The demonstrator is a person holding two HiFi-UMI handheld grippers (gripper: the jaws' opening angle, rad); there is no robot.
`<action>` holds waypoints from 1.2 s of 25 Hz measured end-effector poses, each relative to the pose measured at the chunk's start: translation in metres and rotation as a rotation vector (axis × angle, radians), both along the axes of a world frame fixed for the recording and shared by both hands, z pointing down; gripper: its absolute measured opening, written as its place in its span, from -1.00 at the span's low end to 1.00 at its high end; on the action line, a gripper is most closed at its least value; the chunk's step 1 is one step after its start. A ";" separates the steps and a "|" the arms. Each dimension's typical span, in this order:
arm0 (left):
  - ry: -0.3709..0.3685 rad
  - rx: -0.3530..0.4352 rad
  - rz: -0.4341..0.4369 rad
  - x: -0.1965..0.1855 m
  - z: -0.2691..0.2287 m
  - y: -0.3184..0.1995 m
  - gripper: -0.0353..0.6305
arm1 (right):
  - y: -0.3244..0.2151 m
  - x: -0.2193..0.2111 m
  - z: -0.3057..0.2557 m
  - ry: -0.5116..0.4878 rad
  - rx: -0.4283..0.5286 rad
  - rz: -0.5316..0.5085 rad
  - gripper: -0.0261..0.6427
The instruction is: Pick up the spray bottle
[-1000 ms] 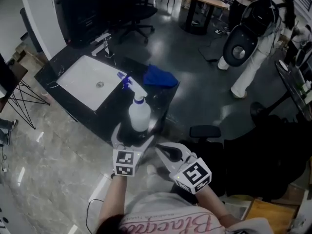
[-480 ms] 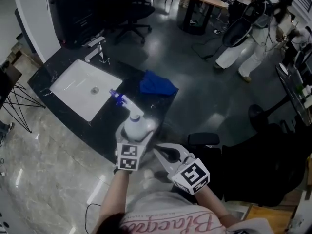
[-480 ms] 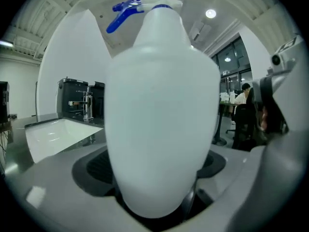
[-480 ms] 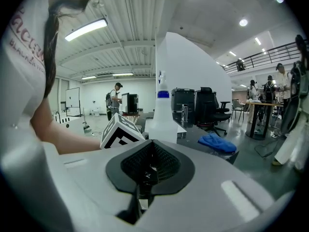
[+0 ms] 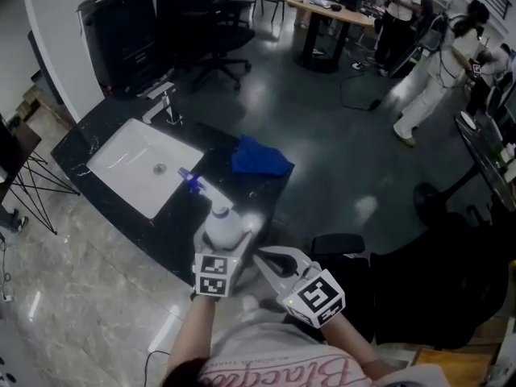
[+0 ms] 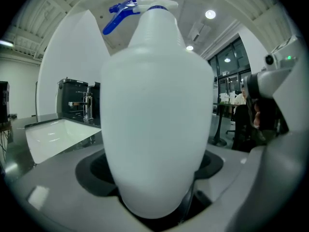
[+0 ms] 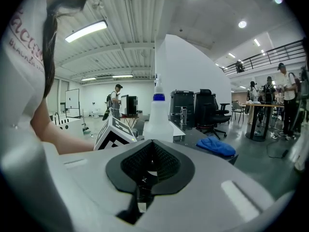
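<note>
Risk: the smooth, bulging white plastic spray bottle with blue trigger (image 5: 226, 224) could squirt out of the left gripper (image 5: 222, 244), whose jaws have just been closing and now press its lower body, and topple off the black stone counter's (image 5: 256, 188) near edge. It stands between those jaws, lower centre; the right gripper (image 5: 266, 258) beside it is closed, empty

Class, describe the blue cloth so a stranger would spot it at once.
Find the black countertop with the white sink. Right of the sink lies the blue cloth. It is the only crumpled, soft thing there; the nearby spray bottle is white and upright.
</note>
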State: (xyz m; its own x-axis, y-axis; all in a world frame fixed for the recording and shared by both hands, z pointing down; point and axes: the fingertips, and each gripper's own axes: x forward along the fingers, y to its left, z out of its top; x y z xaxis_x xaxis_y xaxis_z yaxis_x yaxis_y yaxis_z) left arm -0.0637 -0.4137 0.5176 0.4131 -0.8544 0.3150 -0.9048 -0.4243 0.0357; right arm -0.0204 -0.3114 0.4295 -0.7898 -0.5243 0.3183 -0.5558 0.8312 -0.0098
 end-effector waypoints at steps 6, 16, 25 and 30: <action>0.002 0.043 -0.011 -0.009 -0.029 0.013 0.35 | 0.000 -0.007 -0.012 -0.042 0.025 -0.012 -0.92; -0.007 0.112 -0.005 -0.019 -0.094 0.040 0.35 | -0.004 -0.008 -0.038 -0.111 0.071 0.020 -0.92; 0.013 0.167 -0.008 -0.024 -0.149 0.066 0.35 | 0.011 -0.014 -0.068 -0.145 0.145 -0.017 -0.92; 0.010 0.188 0.008 -0.022 -0.159 0.074 0.35 | 0.014 -0.015 -0.072 -0.154 0.162 -0.023 -0.92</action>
